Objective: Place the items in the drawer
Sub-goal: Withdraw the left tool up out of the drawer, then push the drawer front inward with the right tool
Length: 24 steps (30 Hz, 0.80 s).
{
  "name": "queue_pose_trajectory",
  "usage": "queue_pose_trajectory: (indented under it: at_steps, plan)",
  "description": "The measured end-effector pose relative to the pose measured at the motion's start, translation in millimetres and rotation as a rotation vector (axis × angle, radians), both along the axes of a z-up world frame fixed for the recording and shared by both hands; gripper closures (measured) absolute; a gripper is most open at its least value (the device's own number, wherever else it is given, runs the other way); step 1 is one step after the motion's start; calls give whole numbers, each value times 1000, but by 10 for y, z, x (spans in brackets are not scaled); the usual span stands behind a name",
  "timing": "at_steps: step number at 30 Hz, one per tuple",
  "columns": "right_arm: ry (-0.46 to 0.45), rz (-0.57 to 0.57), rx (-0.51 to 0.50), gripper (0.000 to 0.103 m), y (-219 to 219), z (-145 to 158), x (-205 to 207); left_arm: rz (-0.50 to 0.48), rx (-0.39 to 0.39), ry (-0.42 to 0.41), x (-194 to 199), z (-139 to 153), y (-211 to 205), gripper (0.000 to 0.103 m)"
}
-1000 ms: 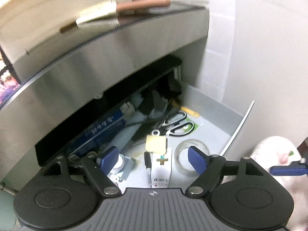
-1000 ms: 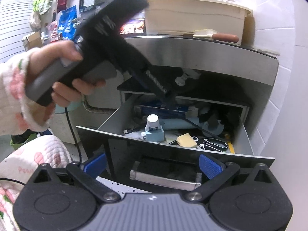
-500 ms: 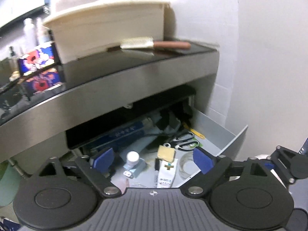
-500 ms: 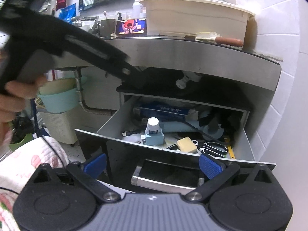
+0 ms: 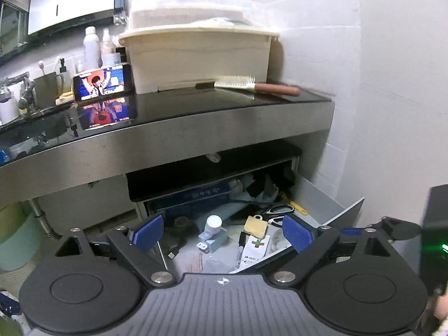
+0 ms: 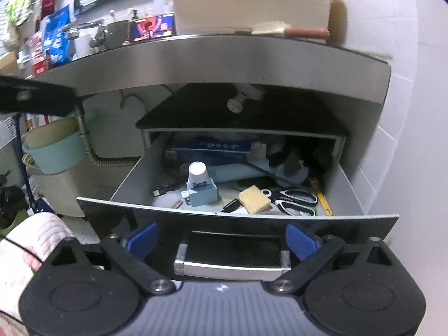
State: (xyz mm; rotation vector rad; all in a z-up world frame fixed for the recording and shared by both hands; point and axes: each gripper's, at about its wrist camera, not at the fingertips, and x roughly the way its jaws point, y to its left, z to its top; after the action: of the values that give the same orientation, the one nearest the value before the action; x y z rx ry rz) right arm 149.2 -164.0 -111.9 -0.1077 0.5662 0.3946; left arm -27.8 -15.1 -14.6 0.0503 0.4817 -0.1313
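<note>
The grey drawer (image 6: 238, 215) stands pulled out under the steel counter. Inside lie a yellow sponge (image 6: 254, 199), black scissors (image 6: 296, 200), a blue adapter with a white cap (image 6: 200, 187) and a long blue box (image 6: 210, 147). The left wrist view adds a white box with a green cross (image 5: 256, 247) and a marker (image 5: 240, 247). My left gripper (image 5: 222, 234) hovers open, back from the drawer's left corner, with nothing between its fingers. My right gripper (image 6: 221, 240) faces the drawer front. Its jaws are closing, with the metal handle (image 6: 231, 263) between the pads, untouched.
On the counter sit a brush (image 5: 252, 84), a lit phone (image 5: 102, 82) and a cream tub (image 5: 196, 53). A white wall (image 6: 420, 140) runs close along the drawer's right side. A teal basin (image 6: 53, 151) hangs at the left by a pipe. A patterned sleeve (image 6: 36, 232) shows at lower left.
My left gripper has drawn back and up out of the drawer, so the counter top now shows, and has opened wider. The right gripper has edged toward the drawer front and narrowed its jaws.
</note>
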Motion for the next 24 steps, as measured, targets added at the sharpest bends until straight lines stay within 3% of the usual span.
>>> queue_pose_trajectory:
  at_steps: [18, 21, 24]
  plan:
    - [44, -38, -40, 22, 146, -322, 170, -35, -71, -128, -569, -81, -176, 8]
    - [52, -41, -41, 29, 158, -367, 198, -49, -79, -129, -608, -105, -203, 6]
    - [64, -51, -35, 29, 161, -410, 236, -58, -79, -118, -595, -122, -224, 6]
